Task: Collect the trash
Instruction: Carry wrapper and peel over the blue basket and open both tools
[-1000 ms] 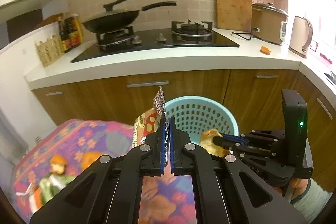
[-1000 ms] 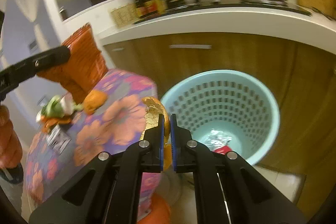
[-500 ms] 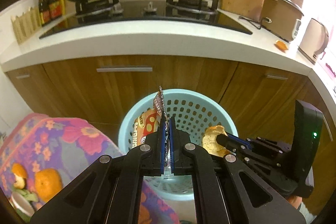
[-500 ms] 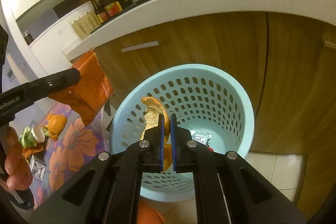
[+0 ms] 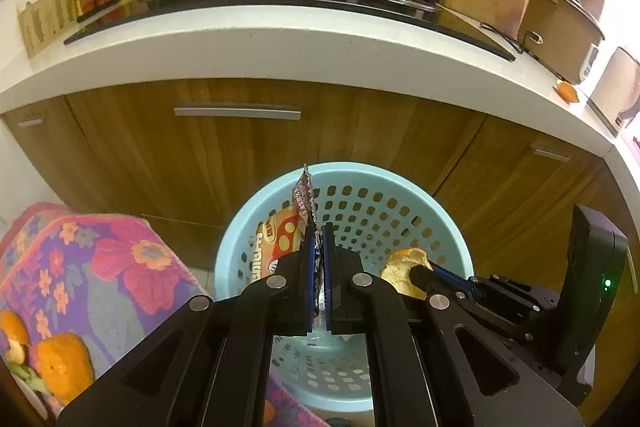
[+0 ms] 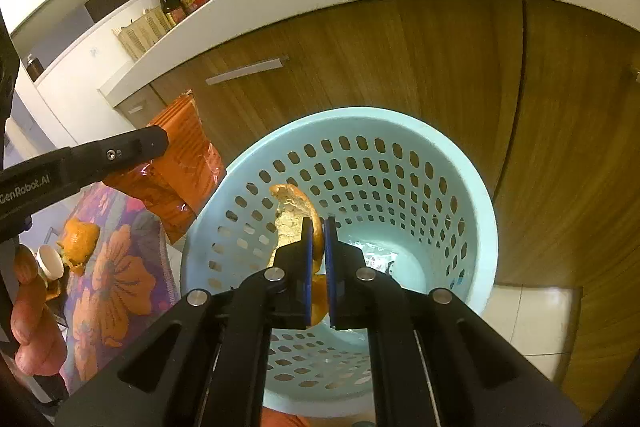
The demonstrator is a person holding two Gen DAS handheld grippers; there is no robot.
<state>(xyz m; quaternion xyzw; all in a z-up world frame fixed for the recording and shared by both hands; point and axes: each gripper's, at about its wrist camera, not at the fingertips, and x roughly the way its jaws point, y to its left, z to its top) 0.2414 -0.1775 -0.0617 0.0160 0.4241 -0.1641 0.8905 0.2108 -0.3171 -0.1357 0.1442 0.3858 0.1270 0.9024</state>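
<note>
A light blue perforated bin [image 5: 448,239] [image 6: 460,187] stands on the floor before the wooden cabinets. My left gripper [image 5: 317,247] is shut on an orange snack wrapper [image 5: 276,239], held over the bin's left rim; in the right wrist view the wrapper [image 6: 188,163] hangs from that gripper [image 6: 160,141] just left of the bin. My right gripper [image 6: 318,227] is shut on a piece of orange peel [image 6: 292,215] above the bin's mouth; the left wrist view shows the peel [image 5: 404,267] over the bin's right side. Silvery trash [image 6: 376,261] lies at the bin's bottom.
A low table with a floral cloth [image 5: 100,267] [image 6: 108,267] sits left of the bin, with orange peels [image 5: 64,363] [image 6: 78,239] on it. A hand [image 6: 32,319] holds the left gripper. The white countertop [image 5: 280,43] with stove and wok overhangs the cabinets.
Both grippers have moved forward and down, from over the floral table toward the bin, each still clamped on its item. The bin now fills much more of both views.
</note>
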